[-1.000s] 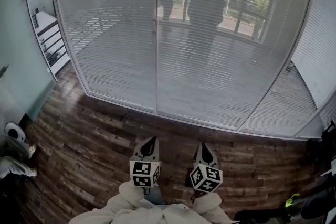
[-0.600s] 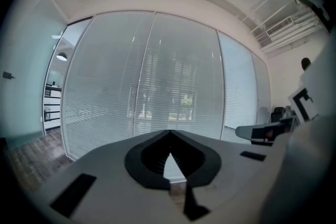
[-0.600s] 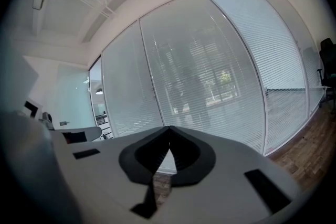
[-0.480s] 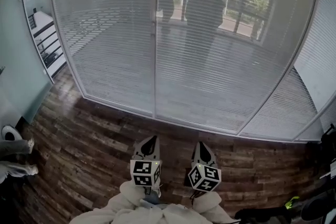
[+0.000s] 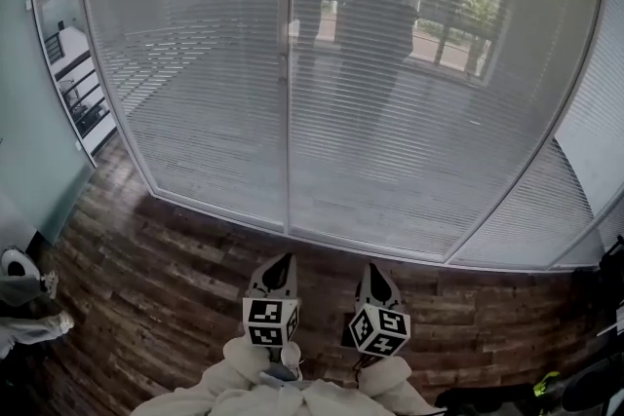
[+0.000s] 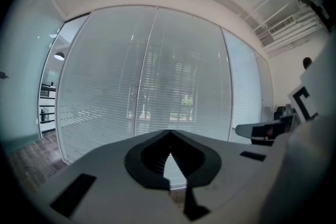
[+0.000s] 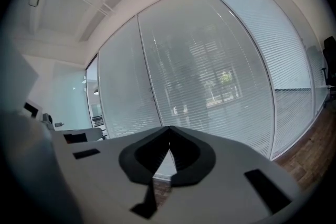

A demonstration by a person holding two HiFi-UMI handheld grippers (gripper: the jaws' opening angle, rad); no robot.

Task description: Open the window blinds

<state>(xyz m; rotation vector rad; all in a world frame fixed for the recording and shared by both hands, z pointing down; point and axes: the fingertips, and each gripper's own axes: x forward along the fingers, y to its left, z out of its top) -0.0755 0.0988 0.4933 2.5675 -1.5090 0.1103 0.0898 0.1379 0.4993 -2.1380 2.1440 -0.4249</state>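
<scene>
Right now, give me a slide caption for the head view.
Left gripper and right gripper, both shut and empty, face lowered blinds across a wood floor.

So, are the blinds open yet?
Nothing looks done: the blinds hang lowered across the glass wall. In hand: the left gripper and right gripper, jaws shut and empty, point at them from above the wooden floor, short of the glass. Left: finding their control, not visible here, and opening them.
</scene>
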